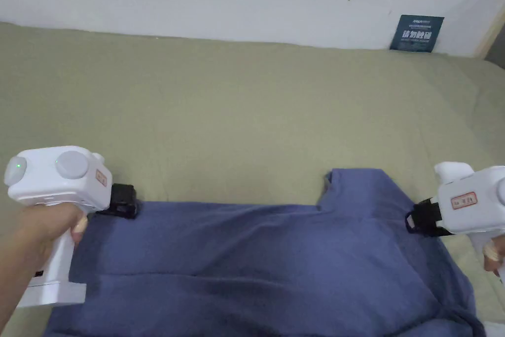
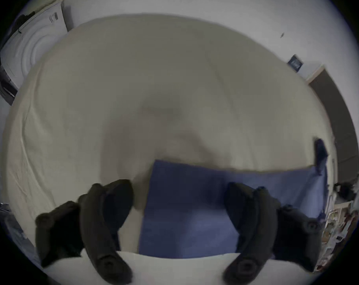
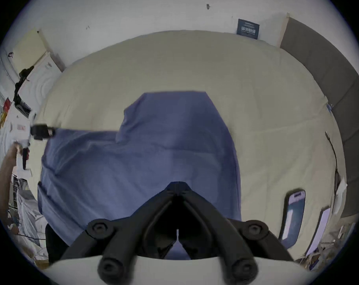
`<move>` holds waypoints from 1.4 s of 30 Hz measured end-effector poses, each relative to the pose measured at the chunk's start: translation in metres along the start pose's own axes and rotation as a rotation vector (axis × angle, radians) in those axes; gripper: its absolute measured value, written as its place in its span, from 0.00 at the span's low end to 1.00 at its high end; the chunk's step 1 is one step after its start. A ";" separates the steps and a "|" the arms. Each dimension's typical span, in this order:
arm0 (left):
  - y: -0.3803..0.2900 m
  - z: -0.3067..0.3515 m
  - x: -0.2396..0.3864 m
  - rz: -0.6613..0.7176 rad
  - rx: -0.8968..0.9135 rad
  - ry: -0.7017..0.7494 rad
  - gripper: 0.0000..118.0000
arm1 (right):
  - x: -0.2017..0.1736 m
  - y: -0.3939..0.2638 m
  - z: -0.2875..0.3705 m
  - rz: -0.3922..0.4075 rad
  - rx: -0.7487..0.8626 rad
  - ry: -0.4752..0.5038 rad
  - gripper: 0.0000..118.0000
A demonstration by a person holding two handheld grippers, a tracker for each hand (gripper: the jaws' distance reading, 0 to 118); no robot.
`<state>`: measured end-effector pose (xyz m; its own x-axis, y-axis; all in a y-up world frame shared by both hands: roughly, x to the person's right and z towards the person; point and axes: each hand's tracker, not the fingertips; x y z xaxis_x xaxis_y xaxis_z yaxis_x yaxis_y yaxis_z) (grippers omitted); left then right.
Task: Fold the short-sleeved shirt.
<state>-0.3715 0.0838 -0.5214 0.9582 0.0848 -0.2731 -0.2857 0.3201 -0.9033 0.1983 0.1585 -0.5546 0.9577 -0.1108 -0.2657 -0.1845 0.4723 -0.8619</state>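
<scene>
One blue short-sleeved shirt [image 1: 276,259] lies spread across the near part of the bed [image 1: 236,106], its far edge running straight from the left corner to a sleeve [image 1: 362,190] that juts away from the person on the right. The cloth shows soft ridges across its middle, and the near part runs out of the head view.

The left hand-held gripper [image 2: 178,203] has its jaws spread wide at the shirt's far left corner; one jaw sits over bare sheet, the other over blue cloth, and neither presses on anything. The right hand-held gripper [image 3: 178,186] has its jaws brought together at the tips, low over the cloth near the sleeve; whether fabric is pinched between them I cannot tell.

The main risk, as I judge it, is an uneven lift. If the left jaws close where they stand, they may catch bed sheet along with the corner, or miss the edge altogether. The right side would then rise alone, dragging the shirt askew and deepening the ridges. A thin pinch on the right could also slip out mid-fold. A phone [image 3: 295,211] lies on the bed to the right, just beside the shirt, where a swinging sleeve might brush it.
</scene>
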 end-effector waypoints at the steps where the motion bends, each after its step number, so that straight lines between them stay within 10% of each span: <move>1: -0.002 0.005 0.002 -0.031 0.053 0.012 0.75 | 0.005 0.008 -0.005 -0.012 0.023 -0.016 0.01; 2: -0.004 0.009 0.005 -0.022 0.053 -0.002 0.71 | 0.011 0.016 -0.010 -0.024 0.050 -0.047 0.13; 5: -0.007 0.021 0.004 -0.117 0.075 0.041 0.31 | 0.028 0.040 -0.037 -0.040 -0.002 -0.126 1.00; 7: -0.005 0.025 -0.002 -0.129 0.069 -0.052 0.03 | 0.031 0.054 -0.049 -0.057 -0.007 -0.133 0.90; 14: -0.007 0.024 -0.005 -0.084 0.057 -0.054 0.03 | 0.033 0.046 -0.094 -0.055 -0.183 -0.140 0.85; 17: -0.008 0.024 -0.002 -0.088 0.051 -0.053 0.03 | 0.034 0.046 -0.085 -0.085 -0.166 -0.138 0.62; 18: -0.008 0.027 -0.002 -0.085 0.049 -0.055 0.03 | 0.035 0.048 -0.079 -0.086 -0.166 -0.128 0.45; 19: -0.008 0.033 -0.002 -0.081 0.053 -0.060 0.03 | 0.029 0.048 -0.071 -0.090 -0.148 -0.082 0.06; 20: -0.008 0.038 -0.003 -0.081 0.059 -0.070 0.03 | 0.028 0.052 -0.057 -0.073 -0.116 -0.119 0.03; 30: -0.075 0.166 -0.018 -0.130 0.218 -0.168 0.03 | 0.003 0.000 0.093 0.094 0.050 -0.077 0.03; 42: -0.249 0.159 -0.065 -0.039 0.099 -0.226 0.03 | 0.031 -0.188 0.124 -0.065 -0.078 0.026 0.03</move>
<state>-0.3610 0.1482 -0.2262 0.9497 0.2760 -0.1481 -0.2572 0.4170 -0.8718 0.2902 0.1752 -0.3472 0.9623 -0.1620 -0.2185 -0.1401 0.3936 -0.9086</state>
